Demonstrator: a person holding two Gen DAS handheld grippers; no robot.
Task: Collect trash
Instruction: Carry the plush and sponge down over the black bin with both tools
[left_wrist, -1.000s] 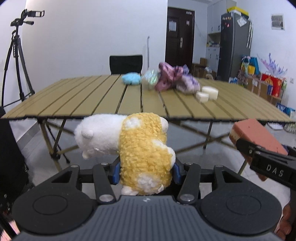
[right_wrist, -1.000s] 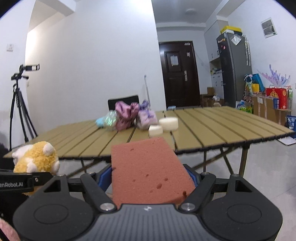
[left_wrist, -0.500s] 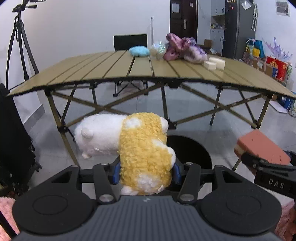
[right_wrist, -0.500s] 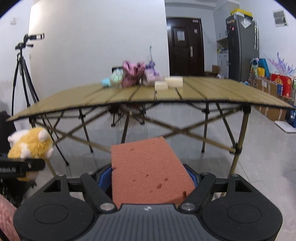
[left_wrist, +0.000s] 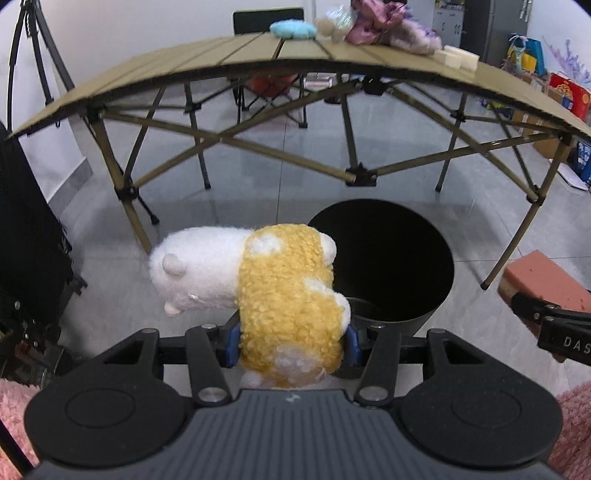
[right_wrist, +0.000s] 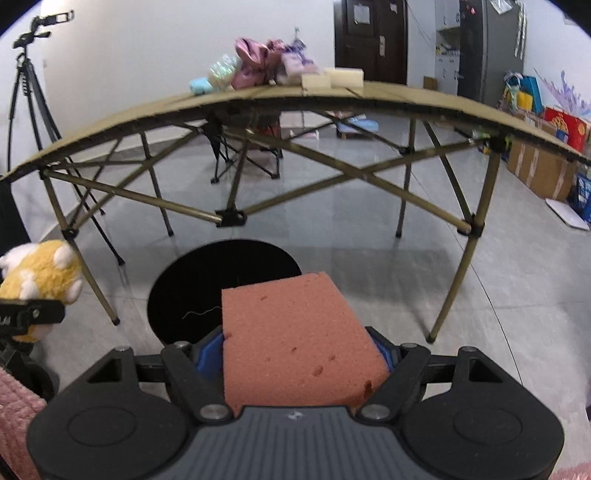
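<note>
Left gripper (left_wrist: 291, 347) clamped on plush toy (left_wrist: 284, 295); right gripper (right_wrist: 301, 363) clamped on pink sponge (right_wrist: 295, 339); black bin (left_wrist: 384, 258) just ahead, below.

A folding table (left_wrist: 229, 59) with a tan slatted top and crossed metal legs stood on a grey tiled floor (right_wrist: 369, 236). A black folding chair (left_wrist: 267, 26) sat behind the table, against a white wall. A camera tripod (right_wrist: 26, 85) stood at the left. At the back of the room were a dark door (right_wrist: 369, 37) and a tall grey refrigerator (right_wrist: 491, 48), with cardboard boxes (right_wrist: 539, 166) and colourful bags (left_wrist: 528, 55) along the right wall.
</note>
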